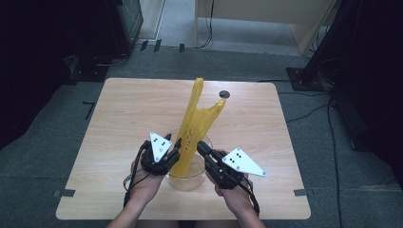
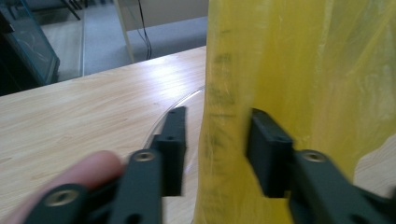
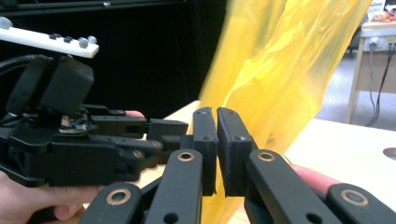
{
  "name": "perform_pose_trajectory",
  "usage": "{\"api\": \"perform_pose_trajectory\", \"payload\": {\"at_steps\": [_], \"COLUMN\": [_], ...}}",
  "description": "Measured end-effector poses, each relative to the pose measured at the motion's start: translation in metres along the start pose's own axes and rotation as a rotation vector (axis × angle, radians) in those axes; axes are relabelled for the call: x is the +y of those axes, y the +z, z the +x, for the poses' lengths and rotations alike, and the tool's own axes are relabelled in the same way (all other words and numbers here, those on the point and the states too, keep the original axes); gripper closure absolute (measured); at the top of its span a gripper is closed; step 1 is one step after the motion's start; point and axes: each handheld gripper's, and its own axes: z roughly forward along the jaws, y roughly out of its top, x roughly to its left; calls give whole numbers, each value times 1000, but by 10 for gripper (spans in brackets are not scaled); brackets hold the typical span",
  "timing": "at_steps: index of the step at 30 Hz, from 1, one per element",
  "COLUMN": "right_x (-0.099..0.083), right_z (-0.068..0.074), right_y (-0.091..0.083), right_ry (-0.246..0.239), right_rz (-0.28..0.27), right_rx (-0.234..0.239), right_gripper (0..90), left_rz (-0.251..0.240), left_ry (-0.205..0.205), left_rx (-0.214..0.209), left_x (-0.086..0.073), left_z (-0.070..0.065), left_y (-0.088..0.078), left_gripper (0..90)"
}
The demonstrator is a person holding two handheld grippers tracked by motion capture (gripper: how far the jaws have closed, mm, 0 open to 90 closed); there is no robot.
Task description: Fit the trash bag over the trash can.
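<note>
A tall yellow plastic bag stands up out of a clear glass bowl near the table's front edge. My left gripper is at the bag's left side. In the left gripper view its jaws straddle a fold of the bag: the right pad touches the film and the left pad stands apart from it. My right gripper is at the bag's right side. In its own view the jaws are pressed together on the film of the bag.
The light wooden table has a small round hole at its back right. Grey carpet surrounds it, with dark equipment and cables at the left and right and a pale desk behind. The left gripper's body sits close beside the right jaws.
</note>
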Motion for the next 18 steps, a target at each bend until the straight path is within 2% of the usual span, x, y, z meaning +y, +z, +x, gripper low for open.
{"api": "perform_pose_trajectory", "payload": {"at_steps": [3, 4, 5, 12, 16, 18], "right_x": [-2, -2, -2, 0, 2, 4], "right_z": [-3, -4, -4, -9, -10, -9], "right_y": [1, 1, 1, 4, 7, 11], "right_ry": [3, 13, 13, 73, 97, 106], "right_rz": [10, 14, 14, 32, 37, 44], "right_rx": [-16, -25, -25, -63, -62, -77], "right_gripper": [849, 814, 814, 646, 595, 588], "left_rz": [-12, -25, -25, -65, -82, -87], "left_ry": [-10, -17, -17, -42, -52, -51], "left_rx": [-10, -11, -11, -32, -48, -60], "left_x": [0, -1, -1, -10, -14, -16], "left_z": [3, 5, 5, 18, 27, 28], "left_y": [-2, -4, -4, -15, -22, -25], "left_gripper": [828, 881, 896, 900, 900, 900]}}
